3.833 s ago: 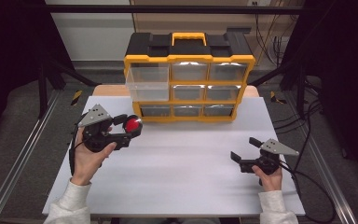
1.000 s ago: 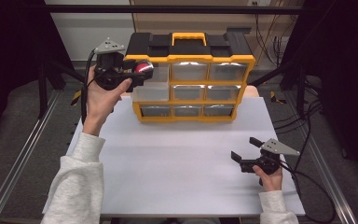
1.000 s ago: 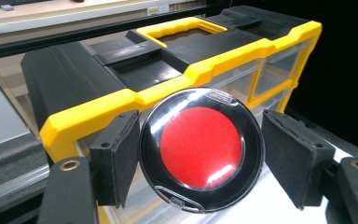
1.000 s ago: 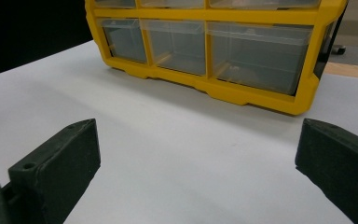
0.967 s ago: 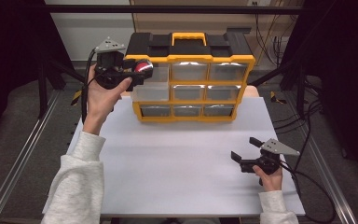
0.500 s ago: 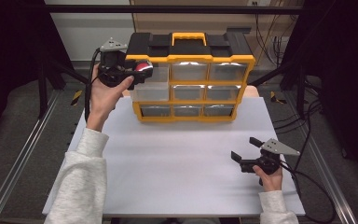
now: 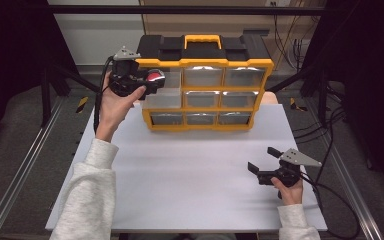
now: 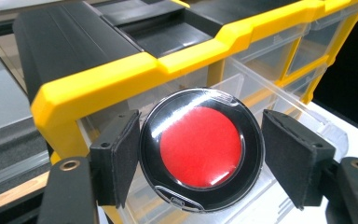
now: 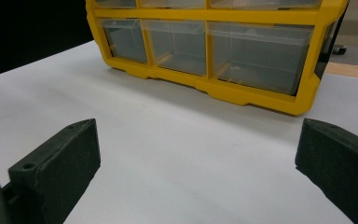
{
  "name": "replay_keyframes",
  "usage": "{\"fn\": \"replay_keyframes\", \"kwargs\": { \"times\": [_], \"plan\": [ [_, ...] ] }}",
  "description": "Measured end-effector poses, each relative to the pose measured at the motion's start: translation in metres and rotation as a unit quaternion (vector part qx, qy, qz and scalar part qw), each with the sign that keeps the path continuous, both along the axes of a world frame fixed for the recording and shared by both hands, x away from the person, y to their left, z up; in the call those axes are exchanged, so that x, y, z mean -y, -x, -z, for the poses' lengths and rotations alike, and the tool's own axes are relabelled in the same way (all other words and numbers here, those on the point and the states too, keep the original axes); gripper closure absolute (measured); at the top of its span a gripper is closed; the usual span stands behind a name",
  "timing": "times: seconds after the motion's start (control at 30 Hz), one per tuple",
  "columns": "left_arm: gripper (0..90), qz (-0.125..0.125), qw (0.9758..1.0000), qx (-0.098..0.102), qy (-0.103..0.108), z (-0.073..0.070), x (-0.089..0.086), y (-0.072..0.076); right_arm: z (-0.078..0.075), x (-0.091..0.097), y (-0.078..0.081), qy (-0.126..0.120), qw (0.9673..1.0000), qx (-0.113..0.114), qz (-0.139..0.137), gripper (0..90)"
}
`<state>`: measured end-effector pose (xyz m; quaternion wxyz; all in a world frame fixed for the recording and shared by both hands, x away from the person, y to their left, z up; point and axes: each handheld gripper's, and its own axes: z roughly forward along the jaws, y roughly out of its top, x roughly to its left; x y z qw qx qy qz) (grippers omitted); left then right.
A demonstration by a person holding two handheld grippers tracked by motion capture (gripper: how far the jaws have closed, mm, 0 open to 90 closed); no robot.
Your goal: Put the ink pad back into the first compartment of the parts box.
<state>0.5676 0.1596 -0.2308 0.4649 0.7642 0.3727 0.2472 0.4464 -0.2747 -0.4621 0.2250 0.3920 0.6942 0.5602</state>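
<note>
Our left gripper (image 7: 147, 82) clamps its jaws on a round black disc with a red centre (image 8: 201, 149), held over the open clear drawer (image 7: 161, 99) at the upper left of the yellow organizer (image 7: 205, 90). We judge the step as placing it; next comes lowering and letting go. Our right gripper (image 7: 262, 167) rests on the white surface (image 7: 190, 175), jaws wide apart and holding nothing.

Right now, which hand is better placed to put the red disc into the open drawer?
Left. The left gripper holds the red disc over the open drawer; the right gripper rests open, empty and far off.
</note>
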Motion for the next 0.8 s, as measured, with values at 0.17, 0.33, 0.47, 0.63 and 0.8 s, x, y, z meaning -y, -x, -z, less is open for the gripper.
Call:
{"fn": "replay_keyframes", "kwargs": {
  "times": [0.17, 0.33, 0.47, 0.63, 0.8],
  "plan": [
    [29.5, -0.003, 0.9999, -0.010, 0.005, 0.001, 0.001, -0.001, 0.000, 0.000, 0.000, 0.000, 1.0000, 0.000, 0.000, 0.4],
    [29.3, -0.009, 0.9999, -0.011, 0.002, 0.001, 0.002, -0.001, 0.000, 0.000, 0.000, 0.000, 1.0000, 0.000, 0.000, 0.4],
    [28.4, -0.009, 0.9999, -0.007, 0.002, 0.001, 0.002, -0.002, 0.000, 0.000, 0.000, -0.001, 1.0000, 0.002, 0.000, 0.5],
    [25.3, 0.000, 0.9999, 0.006, 0.013, -0.002, 0.000, 0.002, 0.000, 0.000, 0.000, -0.001, 1.0000, -0.001, -0.002, 0.5],
    [21.1, 0.004, 0.9996, 0.021, 0.021, -0.006, -0.002, 0.009, 0.000, 0.000, 0.000, -0.002, 1.0000, -0.001, -0.001, 0.5]
  ]
}}
